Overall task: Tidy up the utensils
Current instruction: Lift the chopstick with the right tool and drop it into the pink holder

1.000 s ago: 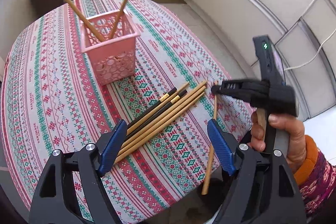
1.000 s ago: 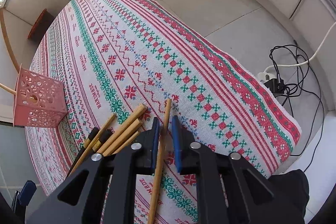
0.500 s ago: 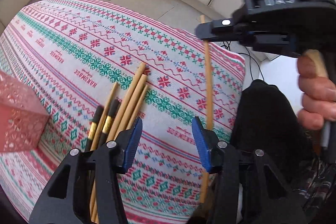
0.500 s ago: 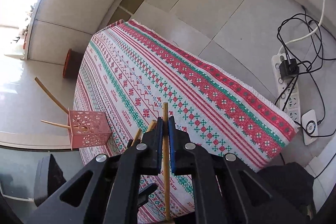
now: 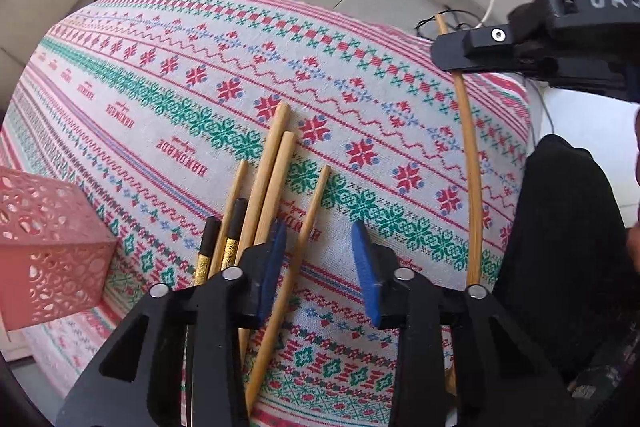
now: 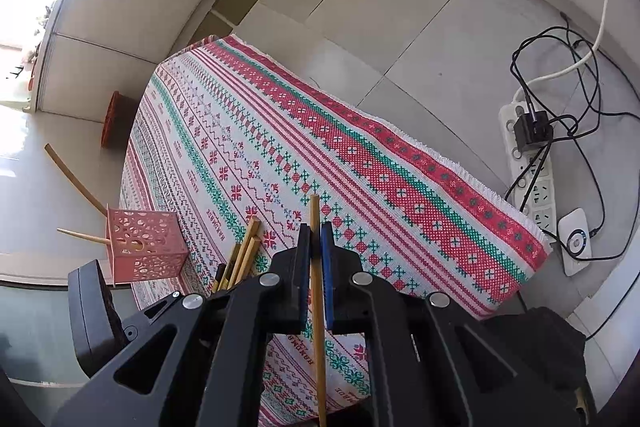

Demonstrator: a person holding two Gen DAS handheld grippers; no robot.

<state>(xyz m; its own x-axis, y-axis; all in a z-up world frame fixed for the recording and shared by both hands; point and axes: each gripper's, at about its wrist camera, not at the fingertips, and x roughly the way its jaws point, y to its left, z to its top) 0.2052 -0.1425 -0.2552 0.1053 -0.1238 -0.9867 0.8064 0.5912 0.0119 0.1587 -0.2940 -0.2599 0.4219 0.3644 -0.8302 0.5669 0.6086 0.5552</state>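
At the left edge of the left wrist view sits a pink perforated basket on the worktop, which is covered by a patterned cloth in red, green and white. Just right of the basket lies a bundle of chopsticks — several plain bamboo ones and two black ones with gold bands — fanned side by side on the cloth. The left gripper hangs over them pointing downward; its jaws have just been closing and now stand at a narrow gap, with one bamboo chopstick passing between the blue pads, close to the left pad, though the right pad stands clear of it. Farther right, the right gripper enters from the upper right edge, clamped on a single bamboo chopstick raised above the cloth.

From the right wrist view, the basket stands at the left with two chopsticks leaning out of it. At centre, the right gripper has its jaws pressed tight on the single chopstick. A power strip with cables lies on the floor at the right.
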